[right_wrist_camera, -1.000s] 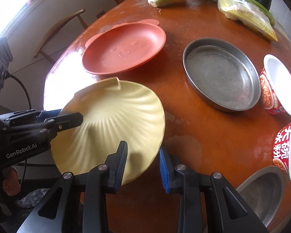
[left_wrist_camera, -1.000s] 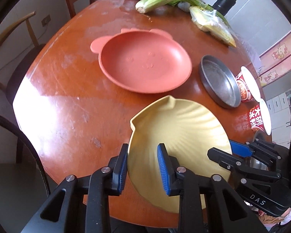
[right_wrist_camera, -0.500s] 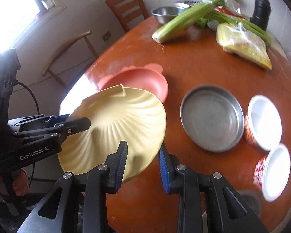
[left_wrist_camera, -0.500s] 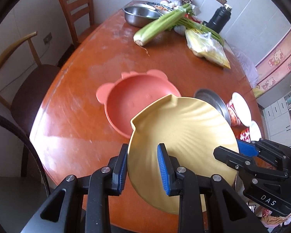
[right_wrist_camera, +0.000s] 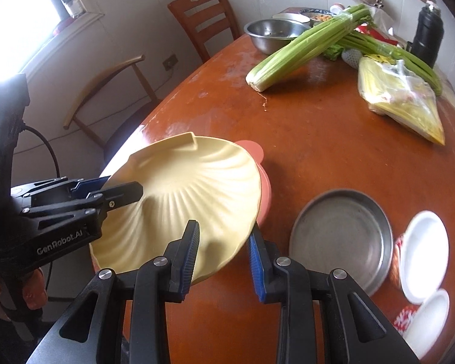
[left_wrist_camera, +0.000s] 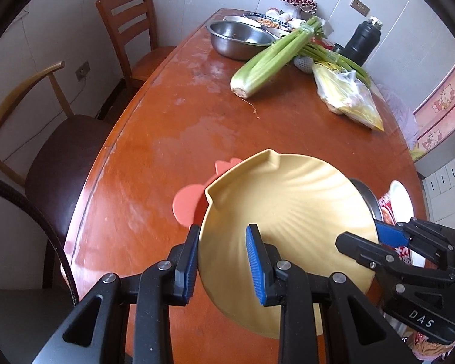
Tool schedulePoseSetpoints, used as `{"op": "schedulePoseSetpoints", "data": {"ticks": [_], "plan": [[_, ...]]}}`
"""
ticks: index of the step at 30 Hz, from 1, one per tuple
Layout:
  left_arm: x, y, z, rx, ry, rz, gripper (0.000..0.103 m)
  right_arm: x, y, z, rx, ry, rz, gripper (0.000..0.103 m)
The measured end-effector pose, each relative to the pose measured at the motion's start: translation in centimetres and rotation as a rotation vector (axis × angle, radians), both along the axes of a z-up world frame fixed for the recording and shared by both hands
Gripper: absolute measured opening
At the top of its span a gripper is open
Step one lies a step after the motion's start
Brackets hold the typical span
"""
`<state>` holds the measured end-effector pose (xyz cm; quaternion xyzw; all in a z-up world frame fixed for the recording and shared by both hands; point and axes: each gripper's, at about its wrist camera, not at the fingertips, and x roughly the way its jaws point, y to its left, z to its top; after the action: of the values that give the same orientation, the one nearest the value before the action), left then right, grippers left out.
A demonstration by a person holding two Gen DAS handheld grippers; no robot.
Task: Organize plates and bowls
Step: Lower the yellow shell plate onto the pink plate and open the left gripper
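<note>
Yellow shell-shaped plastic plate (left_wrist_camera: pixel 288 206) clamped at opposite rims by left gripper (left_wrist_camera: pixel 220 261) and right gripper (right_wrist_camera: pixel 223 253). Held tilted above orange wooden surface (left_wrist_camera: pixel 182 127), overlapping coral-pink eared plate (left_wrist_camera: pixel 186 203).

An orange-brown table (right_wrist_camera: pixel 333 139) carries celery (right_wrist_camera: pixel 300 51), a bagged bundle (right_wrist_camera: pixel 400 97), a steel pan (right_wrist_camera: pixel 339 239); a pink plate (left_wrist_camera: pixel 186 203).

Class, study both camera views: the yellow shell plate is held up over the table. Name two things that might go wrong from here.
1. Both grippers, left and right, pinch only the yellow plate's rim; it sits tilted and might slip.
2. Lowered carelessly, it might knock the pink plate or metal pan below.
</note>
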<state>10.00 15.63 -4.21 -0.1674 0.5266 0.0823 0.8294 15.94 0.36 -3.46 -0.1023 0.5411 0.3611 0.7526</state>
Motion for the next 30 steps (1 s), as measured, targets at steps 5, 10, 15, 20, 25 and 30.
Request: {"op": "schedulePoseSetpoints", "data": {"ticks": [5,10,15,20,25,30], "plan": [[1.8,1.0,-1.3,0.022,0.014,0.001,0.03,1.4,1.3,-1.5,-0.006,0.02,0.007,0.033],[2.9,1.6,-2.9,0.029,0.039,0.007,0.03,2.0,2.2,-3.2,-0.025,0.04,0.011,0.033],[3.1,1.7,-4.1,0.008,0.059,0.014,0.03,2.3,2.3,-4.6,-0.045,0.064,0.023,0.033],[3.4,1.3,-4.7,0.032,0.067,0.005,0.03,2.6,2.5,-5.4,-0.057,0.07,0.021,0.033],[3.5,1.0,-4.6,0.052,0.063,-0.003,0.03,2.7,2.4,-5.9,-0.071,0.068,0.026,0.033],[3.5,1.0,-4.6,0.056,0.064,-0.004,0.03,2.5,2.5,-5.9,-0.082,0.063,0.035,0.033]]}}
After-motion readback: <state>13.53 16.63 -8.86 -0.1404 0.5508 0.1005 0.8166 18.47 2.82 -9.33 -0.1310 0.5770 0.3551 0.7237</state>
